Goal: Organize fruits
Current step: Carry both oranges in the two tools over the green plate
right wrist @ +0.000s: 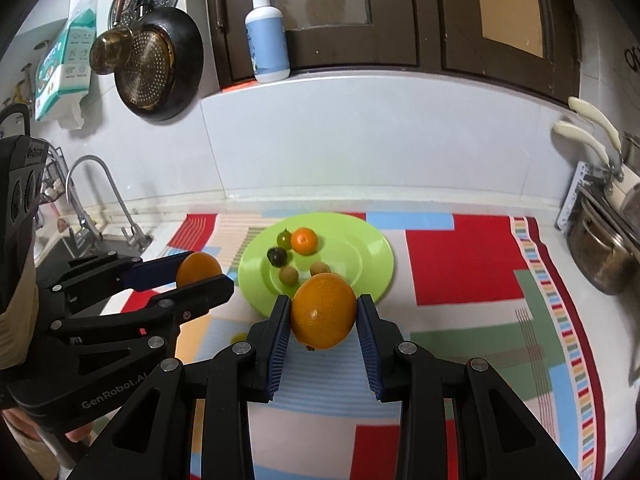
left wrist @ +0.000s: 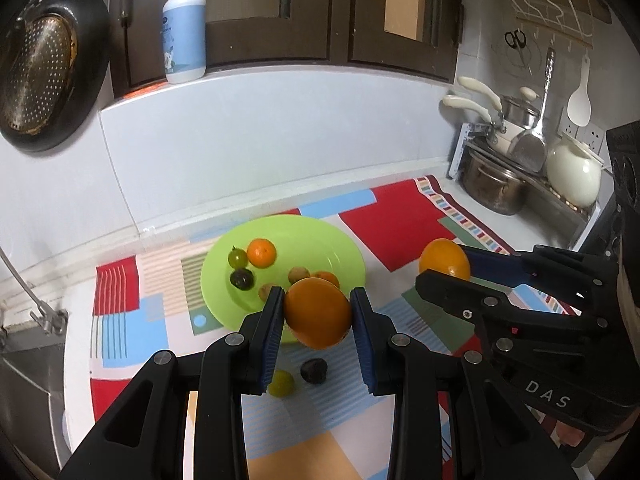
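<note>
While each claw grips an orange above the counter, a green plate (left wrist: 344,248) lies just beyond them on a patchwork cloth (left wrist: 400,220) of red, blue and green blocks. The left claw (left wrist: 317,312) presses its blue pads against both sides of one large orange (left wrist: 318,312); the right claw (right wrist: 323,312) holds a second large orange (right wrist: 324,310) the same way. On the plate rest a small mandarin (left wrist: 261,252), a green tomato (left wrist: 238,257), a dark round fruit (left wrist: 241,279) and some small brownish fruits (left wrist: 298,274). On the cloth near the plate lie a yellow-green fruit (left wrist: 281,383) and another dark fruit (left wrist: 314,371). To the far right stand steel pots (left wrist: 494,190) and a white kettle (left wrist: 573,172). A pump bottle (left wrist: 184,36) stands on the ledge behind, and a dark pan (left wrist: 52,68) hangs on the left wall.
</note>
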### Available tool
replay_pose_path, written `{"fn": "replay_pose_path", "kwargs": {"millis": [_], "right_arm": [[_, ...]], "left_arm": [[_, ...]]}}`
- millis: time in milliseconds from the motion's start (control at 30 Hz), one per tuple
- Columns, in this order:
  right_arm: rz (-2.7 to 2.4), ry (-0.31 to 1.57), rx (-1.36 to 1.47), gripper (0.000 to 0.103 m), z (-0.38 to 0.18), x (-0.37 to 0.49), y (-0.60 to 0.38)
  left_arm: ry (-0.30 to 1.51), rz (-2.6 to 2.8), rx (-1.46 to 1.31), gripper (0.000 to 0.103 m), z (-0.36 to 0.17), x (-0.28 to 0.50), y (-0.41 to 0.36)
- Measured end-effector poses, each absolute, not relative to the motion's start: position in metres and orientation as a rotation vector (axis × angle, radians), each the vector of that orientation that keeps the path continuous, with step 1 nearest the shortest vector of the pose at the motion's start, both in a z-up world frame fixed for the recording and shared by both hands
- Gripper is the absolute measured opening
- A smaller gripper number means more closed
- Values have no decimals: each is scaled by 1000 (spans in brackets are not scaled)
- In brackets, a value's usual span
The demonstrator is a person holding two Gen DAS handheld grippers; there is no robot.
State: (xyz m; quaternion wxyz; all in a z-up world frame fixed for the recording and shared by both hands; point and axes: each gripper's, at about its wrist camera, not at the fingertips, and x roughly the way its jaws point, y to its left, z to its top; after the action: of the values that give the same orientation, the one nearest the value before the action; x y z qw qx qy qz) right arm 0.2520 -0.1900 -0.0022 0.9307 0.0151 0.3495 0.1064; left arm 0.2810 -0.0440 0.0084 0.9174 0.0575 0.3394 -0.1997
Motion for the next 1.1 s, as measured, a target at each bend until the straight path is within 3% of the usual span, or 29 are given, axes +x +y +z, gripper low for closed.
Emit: {"fn": "replay_pose_path", "kwargs": {"millis": [600,1100], "right_arm": [[240,688,17,34,11,310,-183],[232,726,5,34,-10,363,-185]], "left_arm": [[671,-394,115,33,23,334,-37],[708,-409,114,33,1,390,-41]]}}
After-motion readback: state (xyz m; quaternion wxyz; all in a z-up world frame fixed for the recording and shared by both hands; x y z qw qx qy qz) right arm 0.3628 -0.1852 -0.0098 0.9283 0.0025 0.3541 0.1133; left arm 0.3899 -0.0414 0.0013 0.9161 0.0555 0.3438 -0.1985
